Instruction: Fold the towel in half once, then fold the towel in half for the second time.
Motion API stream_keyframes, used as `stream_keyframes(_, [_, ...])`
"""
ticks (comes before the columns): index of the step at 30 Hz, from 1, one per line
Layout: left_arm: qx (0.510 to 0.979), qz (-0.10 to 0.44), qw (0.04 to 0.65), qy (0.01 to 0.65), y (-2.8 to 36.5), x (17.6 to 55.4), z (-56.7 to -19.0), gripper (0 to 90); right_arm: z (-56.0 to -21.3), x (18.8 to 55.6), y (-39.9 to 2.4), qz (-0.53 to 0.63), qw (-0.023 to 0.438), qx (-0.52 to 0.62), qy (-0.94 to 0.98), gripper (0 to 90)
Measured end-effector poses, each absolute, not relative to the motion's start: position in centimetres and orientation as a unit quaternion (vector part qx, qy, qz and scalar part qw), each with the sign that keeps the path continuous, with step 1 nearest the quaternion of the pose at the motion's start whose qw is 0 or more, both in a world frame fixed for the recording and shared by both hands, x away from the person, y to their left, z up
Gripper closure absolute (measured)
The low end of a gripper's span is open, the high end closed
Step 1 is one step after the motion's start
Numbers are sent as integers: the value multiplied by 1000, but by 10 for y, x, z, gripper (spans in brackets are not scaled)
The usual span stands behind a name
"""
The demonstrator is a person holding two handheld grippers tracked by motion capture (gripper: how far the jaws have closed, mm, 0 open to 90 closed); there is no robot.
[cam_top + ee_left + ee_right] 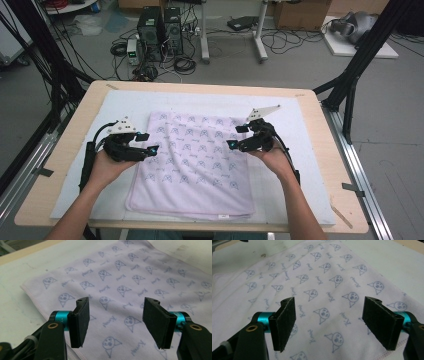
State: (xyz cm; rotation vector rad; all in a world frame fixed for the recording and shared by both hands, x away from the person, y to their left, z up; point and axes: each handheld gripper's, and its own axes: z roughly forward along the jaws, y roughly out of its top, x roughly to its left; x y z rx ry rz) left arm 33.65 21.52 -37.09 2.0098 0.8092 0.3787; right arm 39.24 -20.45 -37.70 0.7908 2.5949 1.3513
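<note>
A pale pink towel printed with small blue faces lies folded flat in the middle of the table. My left gripper hovers over its left edge, jaws open and empty, pointing right. My right gripper hovers over its right edge, also open with nothing between the pads, pointing left. In the left gripper view the towel spreads below the open left gripper, its hemmed edge at the left. In the right gripper view the towel lies under the open right gripper, with a stitched hem at the lower right.
A white mat covers most of the wooden tabletop. Black frame posts stand at the table's far corners. Beyond the far edge, computer towers and tangled cables sit on the floor.
</note>
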Motion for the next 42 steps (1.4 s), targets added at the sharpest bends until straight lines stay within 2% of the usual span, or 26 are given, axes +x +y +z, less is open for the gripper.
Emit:
stream_keyframes(18, [805,155,453,352,215,361,-366,403,-368,408,-209,454,71,271,846,263])
stream_keyframes(29, [804,172,437,364,217,404,-348,405,-374,425,-230,456,87,317,827,288])
stream_keyframes(37, [798,169,428,389,219,431,-384,407,-391,448,-231,418,107,346,833,304])
stream_keyframes(42, [806,168,391,410,220,441,-414,440,-409,458,-225,403,109,367,831,358])
